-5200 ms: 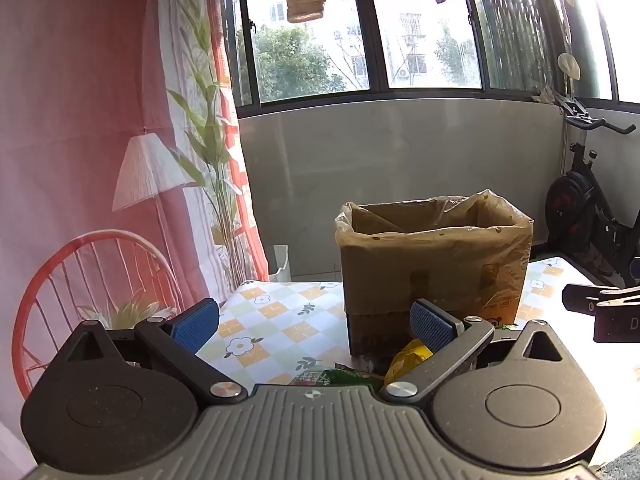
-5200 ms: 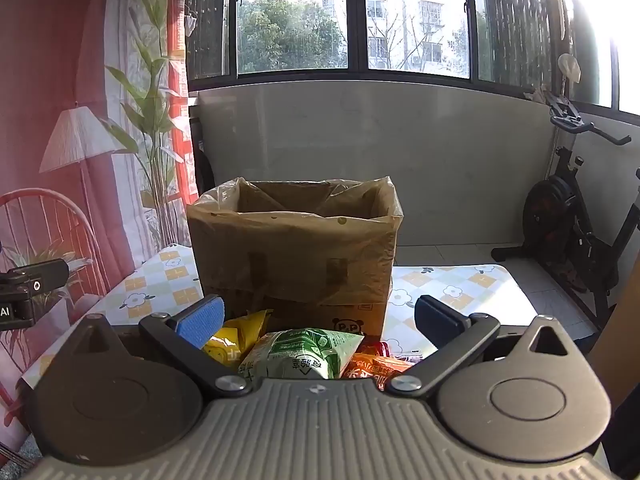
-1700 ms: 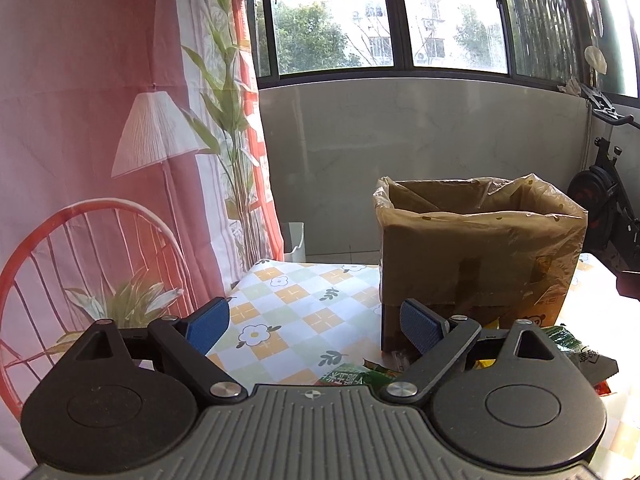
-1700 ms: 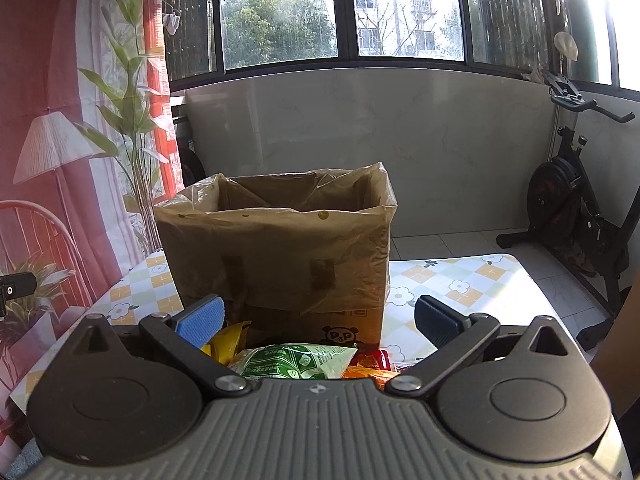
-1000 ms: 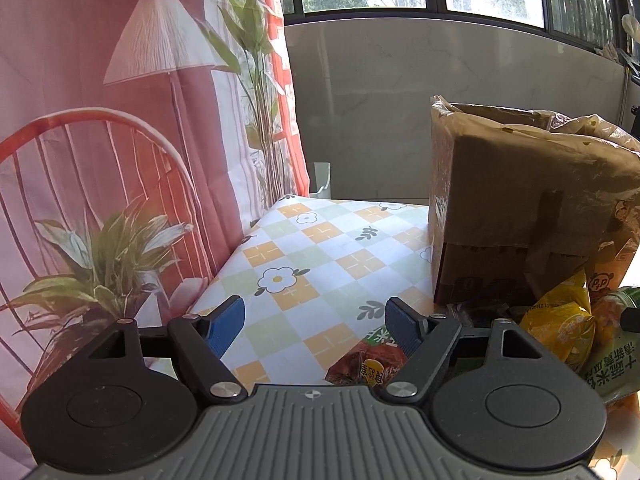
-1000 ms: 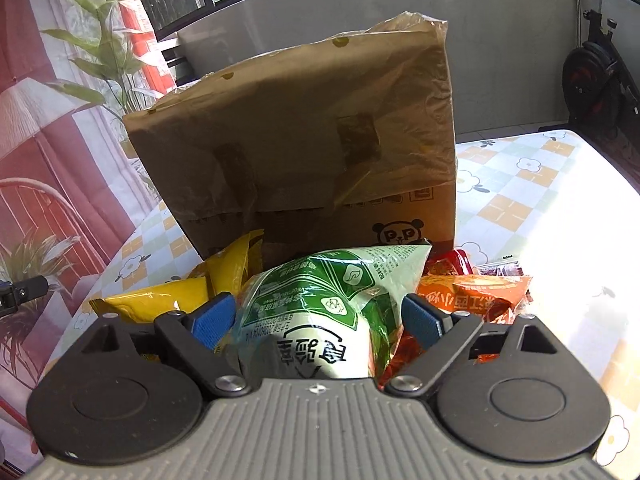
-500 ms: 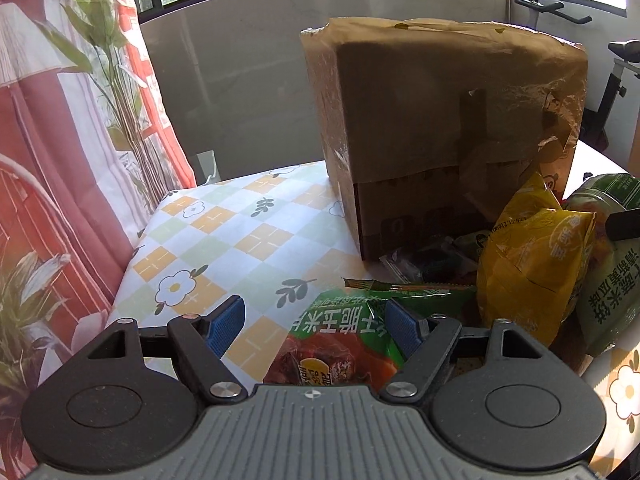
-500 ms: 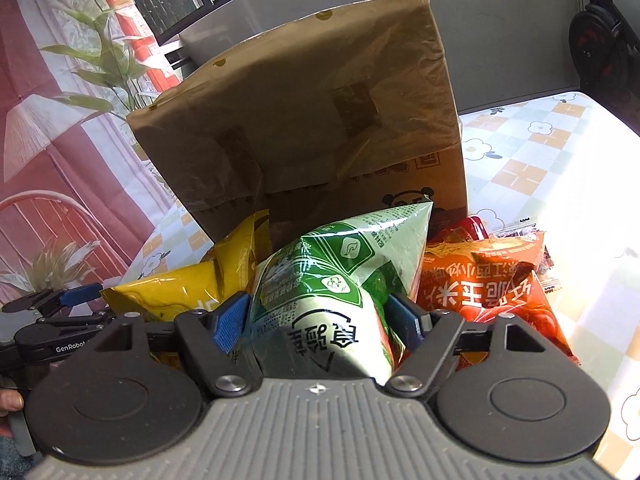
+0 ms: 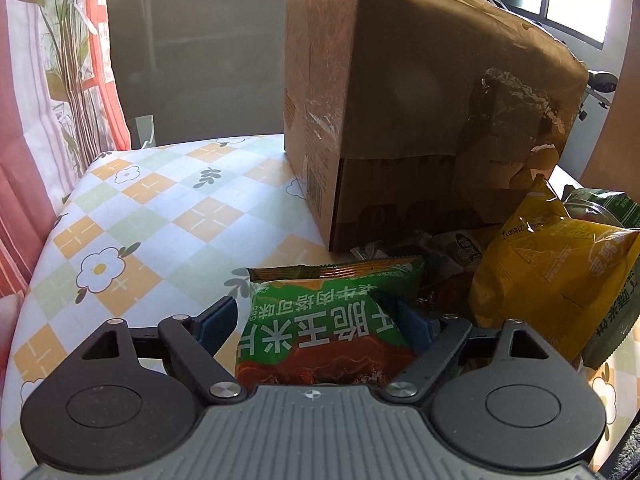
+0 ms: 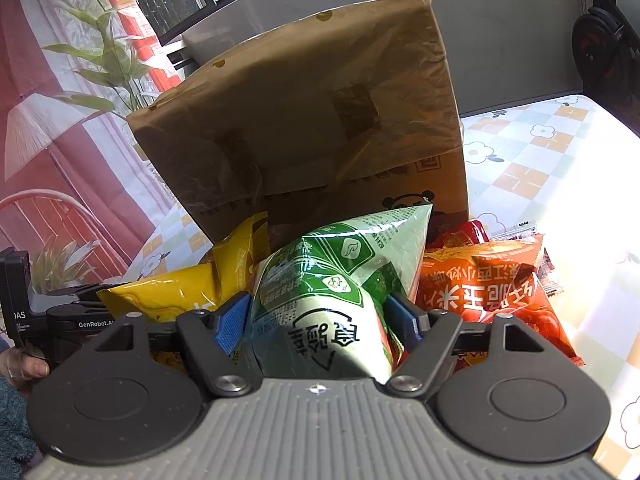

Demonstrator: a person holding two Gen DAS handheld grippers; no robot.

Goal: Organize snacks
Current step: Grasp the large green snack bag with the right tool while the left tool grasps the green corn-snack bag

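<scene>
Left wrist view: cardboard box (image 9: 420, 112) lined with a brown bag, standing tall at twelve to one o'clock on the checked bench (image 9: 132, 216), mouth out of sight above the frame. Right wrist view: same box (image 10: 304, 128) at twelve o'clock, close behind the heap of snacks. Below the box, yellow bag (image 9: 532, 268) at three o'clock, leaning against the other packs; orange pack (image 10: 484, 292) at two o'clock in the right view. Left hand-held gripper (image 9: 316, 324) about half open, straddling the green-and-red corn snack pack (image 9: 324, 320); far pad against the pack's side, near pad seemingly just off it, so grip not yet sure. Right hand-held gripper (image 10: 316, 320) narrowed onto the green-and-white bag (image 10: 332, 292), both blue pads pressed into its sides, the bag bulging up between them. Step in hand, by the look of it: picking up, one pack per side, nothing visibly lifted yet. Next move likely calls for finishing the left squeeze, then a high lift to clear the box's front rim before dropping in. Open bench at nine to eleven o'clock on the left and at one to three on the right; bench edge close at nine o'clock, box wall and neighbouring bags tight ahead.
</scene>
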